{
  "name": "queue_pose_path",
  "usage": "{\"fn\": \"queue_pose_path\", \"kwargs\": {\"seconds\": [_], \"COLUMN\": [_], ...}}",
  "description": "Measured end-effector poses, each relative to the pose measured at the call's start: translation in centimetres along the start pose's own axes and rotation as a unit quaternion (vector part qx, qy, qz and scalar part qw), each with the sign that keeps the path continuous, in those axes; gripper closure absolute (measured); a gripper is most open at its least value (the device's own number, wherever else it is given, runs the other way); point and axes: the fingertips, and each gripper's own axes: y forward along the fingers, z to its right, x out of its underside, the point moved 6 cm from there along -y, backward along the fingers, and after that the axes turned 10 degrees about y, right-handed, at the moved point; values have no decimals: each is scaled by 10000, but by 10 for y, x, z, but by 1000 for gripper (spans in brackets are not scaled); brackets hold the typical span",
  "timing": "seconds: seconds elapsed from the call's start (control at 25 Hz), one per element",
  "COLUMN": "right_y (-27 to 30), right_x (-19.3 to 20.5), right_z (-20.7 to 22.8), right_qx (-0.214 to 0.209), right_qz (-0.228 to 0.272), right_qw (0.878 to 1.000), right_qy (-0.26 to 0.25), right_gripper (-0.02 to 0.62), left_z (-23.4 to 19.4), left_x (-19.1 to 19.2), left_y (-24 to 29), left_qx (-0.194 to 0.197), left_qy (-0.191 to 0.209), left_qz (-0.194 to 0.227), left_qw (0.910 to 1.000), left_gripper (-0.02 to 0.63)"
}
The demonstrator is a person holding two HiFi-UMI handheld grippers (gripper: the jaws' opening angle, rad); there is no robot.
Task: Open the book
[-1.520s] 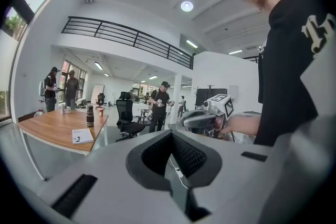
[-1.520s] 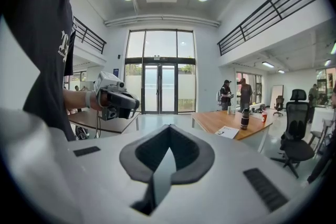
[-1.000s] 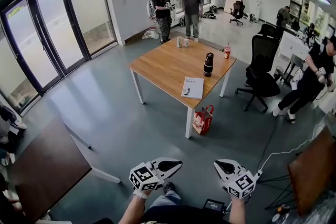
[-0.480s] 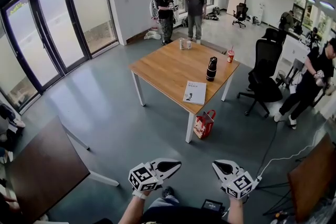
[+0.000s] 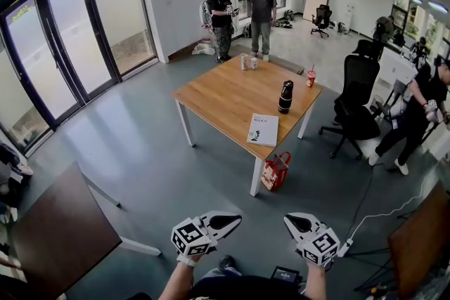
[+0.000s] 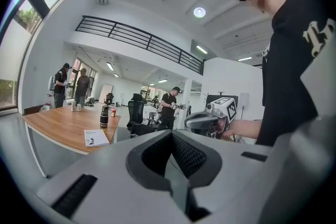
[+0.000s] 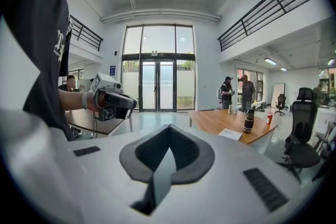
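Observation:
A white closed book [image 5: 263, 129] lies flat near the front right corner of the wooden table [image 5: 225, 95], far ahead across the floor. The left gripper view shows the book [image 6: 96, 137] small at the left, and the right gripper view shows the book [image 7: 230, 134] at the right. My left gripper [image 5: 236, 220] and right gripper [image 5: 287, 221] are held low in front of me, tips turned toward each other. Both are shut on nothing. In its own view the left gripper [image 6: 171, 136] has its pads together, and so does the right gripper [image 7: 168, 131].
On the table stand a black bottle [image 5: 285, 96], a red cup [image 5: 311, 78] and two cans [image 5: 247, 62]. A red bag [image 5: 275, 171] sits by the table leg. A black office chair [image 5: 355, 109] is to the right, a dark table [image 5: 60, 228] at near left. People stand behind the table.
The table and the book have drifted slightly lower and to the right in the head view as I walk closer. Both grippers keep their pose and stay shut.

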Motion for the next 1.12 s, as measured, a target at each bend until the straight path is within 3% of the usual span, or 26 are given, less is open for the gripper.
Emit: {"fn": "queue_pose_path", "kwargs": {"seconds": [1.12], "right_y": [93], "right_x": [-21], "right_z": [-13], "right_qx": [-20], "right_qz": [-101], "right_qw": [9999], "right_qy": [-79], "right_gripper": [607], "left_z": [-80], "left_x": [18], "left_y": [-46], "left_qx": [-30], "left_qy": [-131], "left_qz": [96], "left_qw": [9999], "left_gripper": [600]}}
